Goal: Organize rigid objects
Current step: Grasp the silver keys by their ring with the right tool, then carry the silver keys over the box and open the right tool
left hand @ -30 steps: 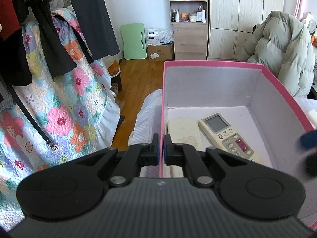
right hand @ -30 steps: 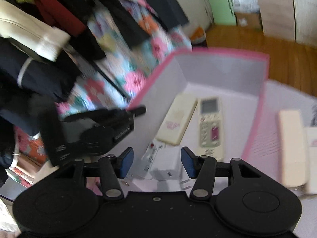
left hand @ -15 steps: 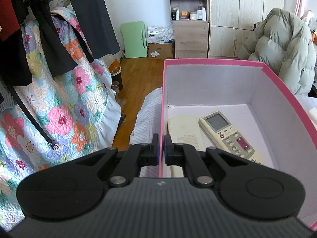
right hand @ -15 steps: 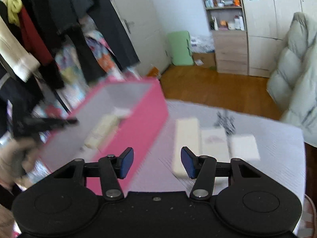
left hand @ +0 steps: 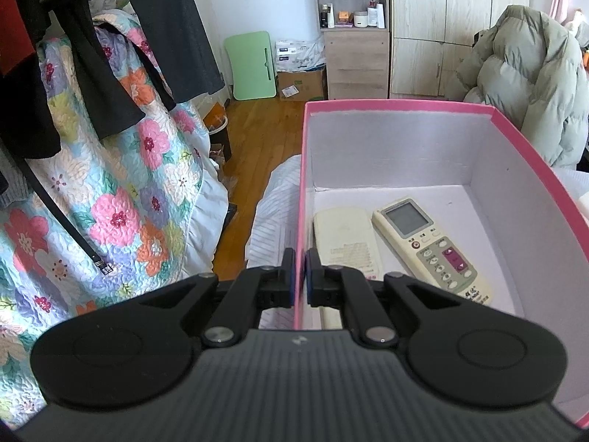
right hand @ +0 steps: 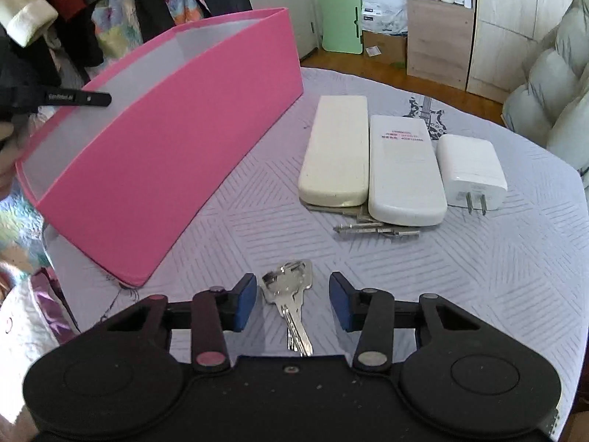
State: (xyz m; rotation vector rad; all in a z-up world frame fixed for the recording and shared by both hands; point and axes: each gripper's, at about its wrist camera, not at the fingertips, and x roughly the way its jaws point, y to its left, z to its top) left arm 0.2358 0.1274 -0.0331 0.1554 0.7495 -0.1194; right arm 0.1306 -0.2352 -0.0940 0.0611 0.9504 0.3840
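Between the right gripper's [right hand: 292, 302] narrowing, not yet clenched fingers a key [right hand: 291, 294] was framed, newly approached for boxing; the pink box's [left hand: 300, 199] wall was clamped by the left gripper [left hand: 300, 276].

A flowered quilt [left hand: 121, 199] hangs beside dark clothes [left hand: 176, 25]; a green board [left hand: 252, 64] leans against the wall; a puffy coat [left hand: 530, 84] sits right.
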